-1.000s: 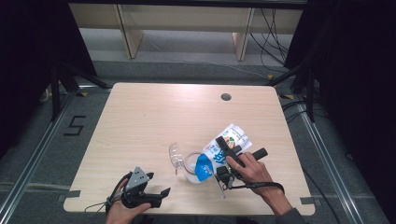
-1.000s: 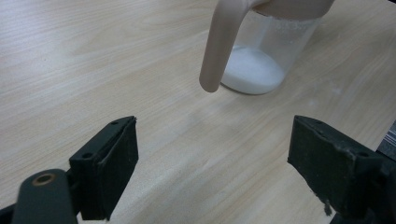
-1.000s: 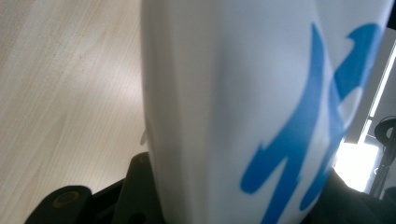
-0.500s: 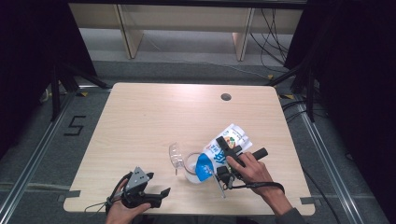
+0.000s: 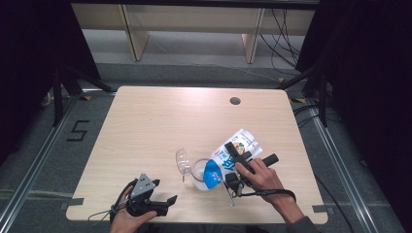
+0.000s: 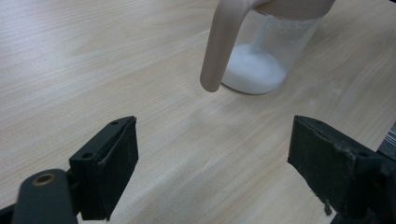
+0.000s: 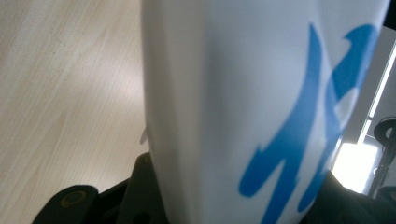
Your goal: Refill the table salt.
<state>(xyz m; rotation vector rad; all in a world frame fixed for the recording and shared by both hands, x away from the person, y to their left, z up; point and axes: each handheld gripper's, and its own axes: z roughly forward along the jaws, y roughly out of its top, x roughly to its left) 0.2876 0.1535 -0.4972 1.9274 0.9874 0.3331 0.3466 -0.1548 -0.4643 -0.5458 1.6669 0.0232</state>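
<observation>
A clear measuring cup (image 5: 198,174) stands near the table's front middle, with white powder in its bottom (image 6: 254,70) and a handle (image 6: 219,46) hanging from its rim. A white and blue bag (image 5: 244,141) lies tilted over the cup, its blue lower end (image 5: 212,175) at the rim. My right gripper (image 5: 233,155) is shut on the bag's middle, and the bag's white and blue side (image 7: 233,93) fills the space between its jaws. My left gripper (image 5: 167,201) rests at the front left, open and empty (image 6: 210,163), pointing at the cup from a short way off.
The light wood table (image 5: 160,121) has a round cable hole (image 5: 235,101) at the back right. A cable (image 5: 265,193) loops from the right gripper near the front edge. Dark floor and metal rails surround the table.
</observation>
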